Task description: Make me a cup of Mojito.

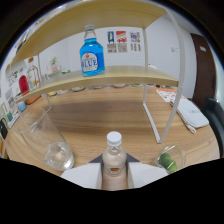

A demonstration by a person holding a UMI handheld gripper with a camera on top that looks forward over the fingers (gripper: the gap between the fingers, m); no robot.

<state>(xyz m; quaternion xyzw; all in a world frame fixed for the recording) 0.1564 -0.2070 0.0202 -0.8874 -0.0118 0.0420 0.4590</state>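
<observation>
the bottle [92, 51] on the pale wood shelf [107, 78] is bright blue with a white cap and a blue-lettered white label. below the shelf, a clear bottle [114, 161] with a white cap holds pinkish liquid, a clear glass [49, 141] stands to its side, and green lime [166, 161] shows opposite. the table [105, 117] under the shelf is brown wood grain.

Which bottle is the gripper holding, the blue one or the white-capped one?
The white-capped bottle: it sits clamped between the gripper jaws. The blue bottle stands far off on the shelf.
</observation>
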